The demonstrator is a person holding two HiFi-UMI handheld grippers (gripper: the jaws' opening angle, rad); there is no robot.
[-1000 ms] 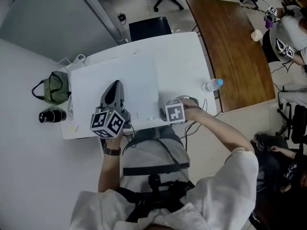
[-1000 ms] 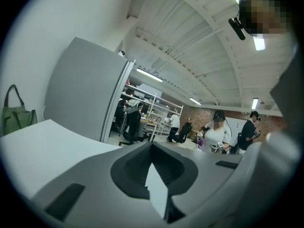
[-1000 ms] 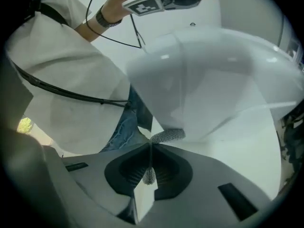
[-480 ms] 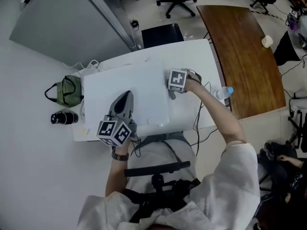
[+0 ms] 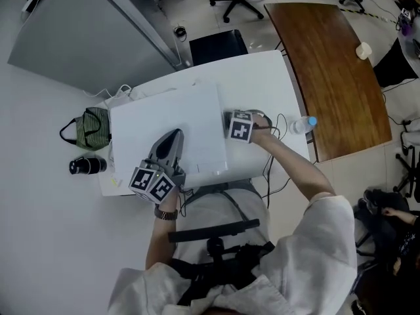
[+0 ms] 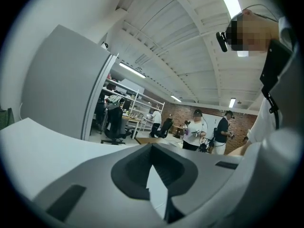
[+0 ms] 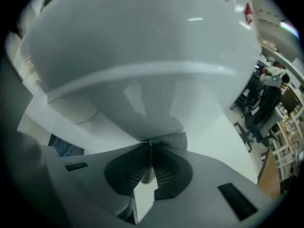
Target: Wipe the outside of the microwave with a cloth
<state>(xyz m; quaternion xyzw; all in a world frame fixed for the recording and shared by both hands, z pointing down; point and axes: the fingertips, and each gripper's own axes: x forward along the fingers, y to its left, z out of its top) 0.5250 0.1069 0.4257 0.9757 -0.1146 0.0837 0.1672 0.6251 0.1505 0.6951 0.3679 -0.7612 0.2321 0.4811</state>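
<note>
Right arm reaching forward, the right hand-held gripper (image 7: 150, 146) is clamped on the grey cloth (image 7: 167, 139), pressing it against the right side of the microwave (image 5: 177, 110) on the worktop (image 5: 269, 77). The left hand-held gripper (image 5: 169, 143) rests on top of the microwave, jaws together and empty.

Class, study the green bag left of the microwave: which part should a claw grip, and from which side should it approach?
Probably the black strap loop of the green bag, on its side away from the microwave, approached from above. The loop is thin and stands clear of the soft-looking body, which seems too wide for a claw.
</note>
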